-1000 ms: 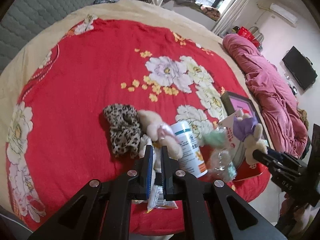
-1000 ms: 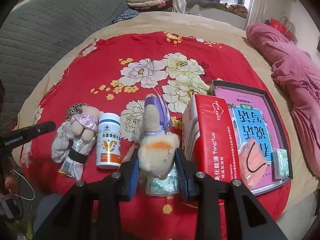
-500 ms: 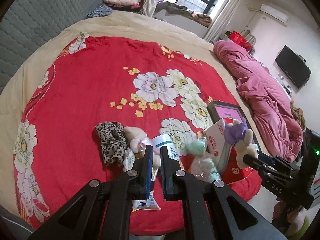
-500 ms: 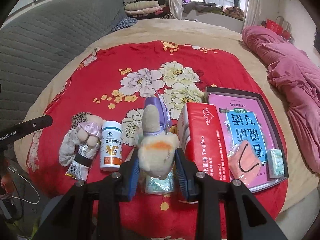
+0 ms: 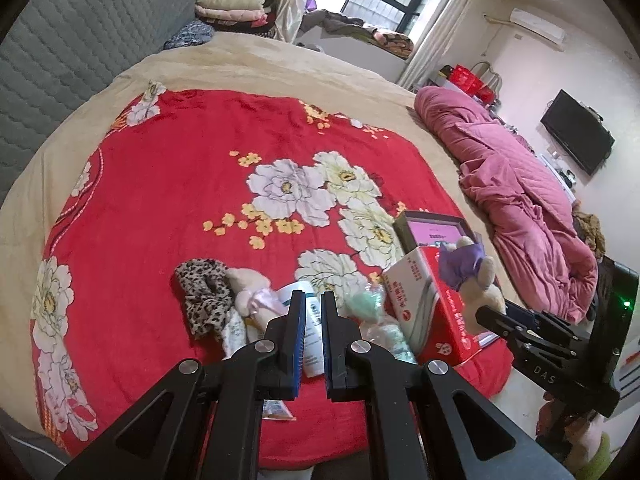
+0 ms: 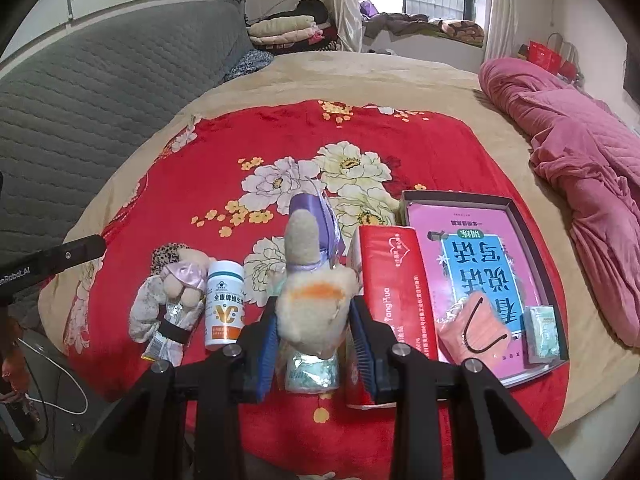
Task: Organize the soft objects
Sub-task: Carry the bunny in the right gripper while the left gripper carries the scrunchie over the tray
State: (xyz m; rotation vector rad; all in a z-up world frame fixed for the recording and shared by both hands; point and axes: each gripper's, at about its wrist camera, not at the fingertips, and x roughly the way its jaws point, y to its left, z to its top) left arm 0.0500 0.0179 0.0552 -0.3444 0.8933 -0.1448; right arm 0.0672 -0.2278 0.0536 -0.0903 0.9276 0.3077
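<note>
My right gripper [image 6: 316,316] is shut on a cream plush toy [image 6: 314,304] with a purple dress, held above the red floral blanket [image 6: 280,148]; it also shows in the left wrist view [image 5: 472,276]. My left gripper [image 5: 310,304] is shut with a narrow gap and empty, above the near edge of the bed. Below it lie a leopard-print scrunchie [image 5: 202,296], a small pink-bowed plush [image 6: 180,284] and a white supplement bottle [image 6: 224,304]. A dark tray [image 6: 520,216] holds a pink book, a pink mask [image 6: 474,330] and a small packet.
A red tissue pack [image 6: 396,300] lies between the held plush and the tray. A green-white wrapped pack [image 6: 312,372] lies under the right gripper. A pink quilt [image 6: 580,128] is bunched at the right. A grey padded headboard [image 6: 80,112] stands at the left.
Both grippers have pulled back and up from the bed, so the objects look smaller. The right gripper keeps hold of the plush toy. The left stays shut and empty.
</note>
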